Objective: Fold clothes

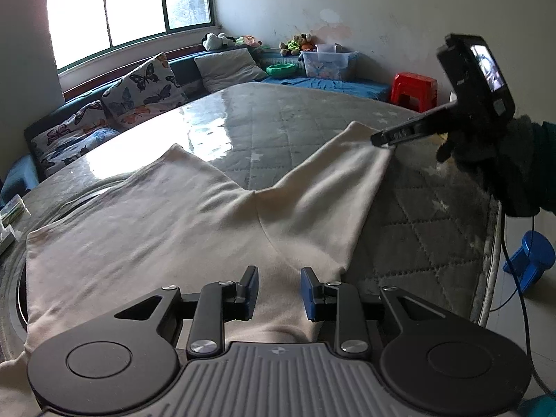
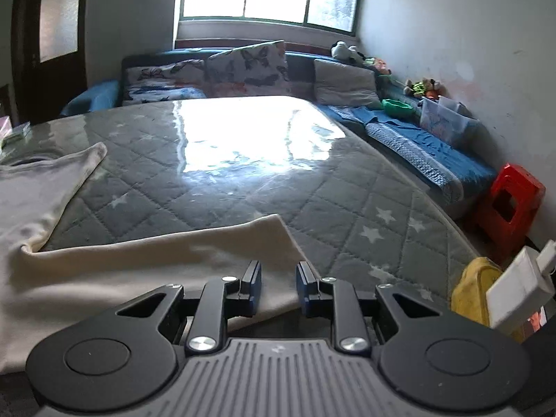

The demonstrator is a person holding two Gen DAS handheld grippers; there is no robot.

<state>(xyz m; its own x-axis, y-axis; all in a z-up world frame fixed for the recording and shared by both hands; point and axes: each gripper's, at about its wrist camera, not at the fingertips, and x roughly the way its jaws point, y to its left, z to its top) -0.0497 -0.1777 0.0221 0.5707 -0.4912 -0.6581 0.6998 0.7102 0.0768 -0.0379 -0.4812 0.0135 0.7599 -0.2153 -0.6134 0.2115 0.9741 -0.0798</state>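
Now cream shorts [image 1: 194, 222] flat, both claws parted

A grey quilted mattress [image 1: 278, 118] with star pattern and shiny plastic cover is carrying a cream garment [image 1: 156, 226], which is lying spread flat on its near part, two ends pointing away.

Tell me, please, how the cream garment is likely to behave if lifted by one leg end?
Probably floppy: the garment lies in soft wrinkles on the mattress. It likely would drape and trail rather than hold shape. It may slide easily, since the mattress cover looks glossy.
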